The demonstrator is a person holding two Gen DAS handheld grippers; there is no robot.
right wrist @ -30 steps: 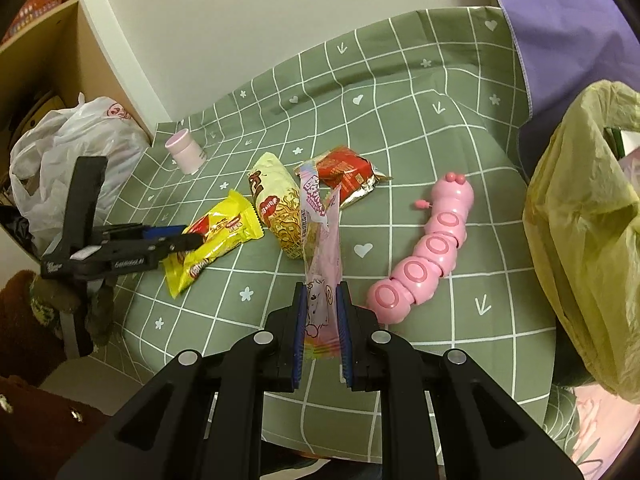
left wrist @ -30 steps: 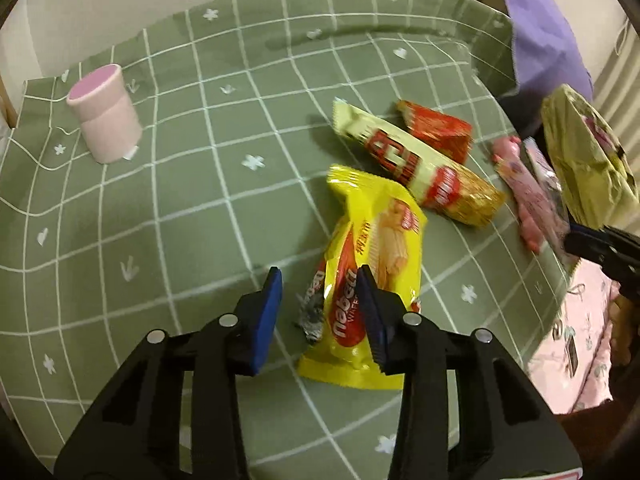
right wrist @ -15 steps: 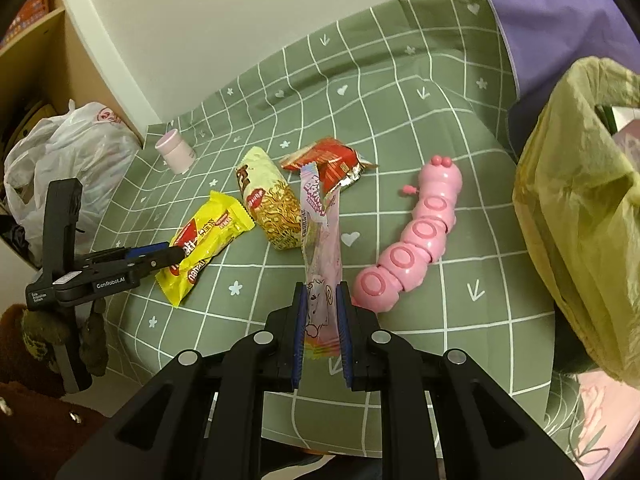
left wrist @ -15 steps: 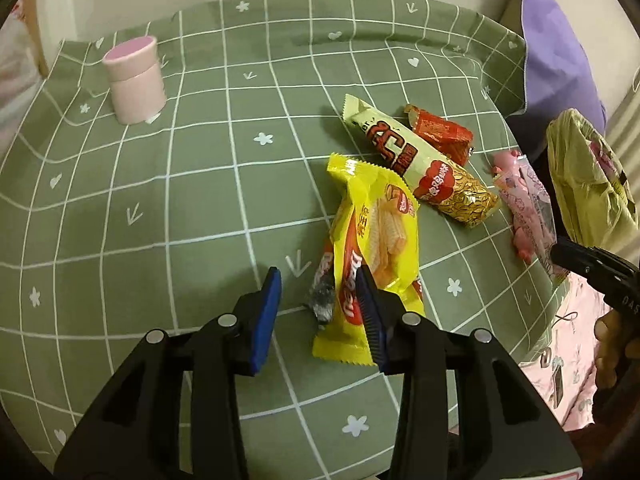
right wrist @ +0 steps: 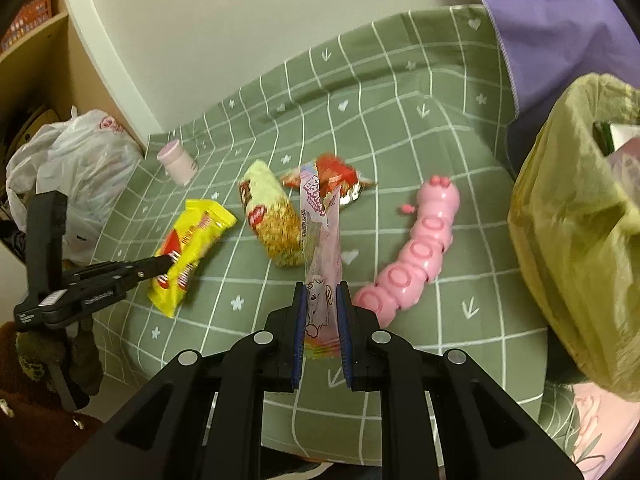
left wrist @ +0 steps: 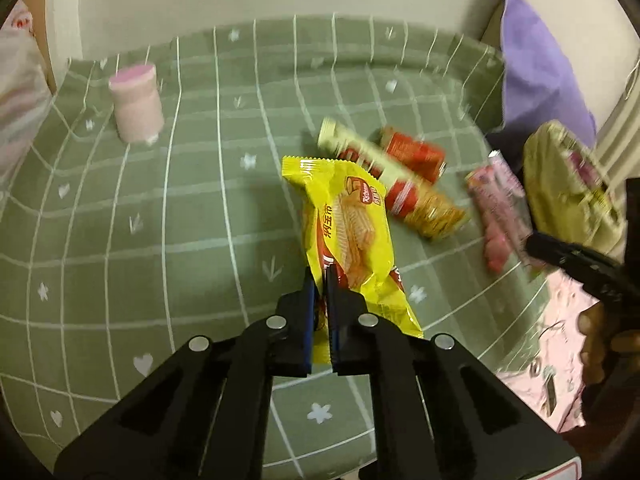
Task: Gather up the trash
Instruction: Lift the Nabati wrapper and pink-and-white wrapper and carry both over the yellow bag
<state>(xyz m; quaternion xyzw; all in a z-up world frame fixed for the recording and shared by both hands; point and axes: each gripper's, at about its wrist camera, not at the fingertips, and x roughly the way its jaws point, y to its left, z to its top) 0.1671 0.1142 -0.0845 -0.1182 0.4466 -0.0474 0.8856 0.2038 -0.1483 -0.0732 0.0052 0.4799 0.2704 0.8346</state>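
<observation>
My left gripper (left wrist: pixel 319 280) is shut on the near end of a yellow wafer wrapper (left wrist: pixel 348 224), which sticks up from the green checked cloth (left wrist: pixel 192 216). In the right wrist view the same left gripper (right wrist: pixel 162 266) pinches that yellow wrapper (right wrist: pixel 192 244). My right gripper (right wrist: pixel 322 292) is shut on a long pink clear wrapper (right wrist: pixel 322 232) held upright. A cream and gold snack pack (right wrist: pixel 272 220) and a red wrapper (right wrist: pixel 336 174) lie on the cloth behind it. A yellow-green trash bag (right wrist: pixel 580 224) hangs open at the right.
A pink caterpillar toy (right wrist: pixel 416 256) lies between my right gripper and the bag. A small pink jar (left wrist: pixel 136 102) stands at the cloth's far left. A white plastic bag (right wrist: pixel 76 160) sits by a wooden shelf. Purple fabric (left wrist: pixel 536 72) lies at the far right.
My left gripper's jaws have gone from standing apart beside the yellow wrapper to shut on it, and the wrapper has lifted off the cloth. The right gripper still holds the pink wrapper, barely moved.
</observation>
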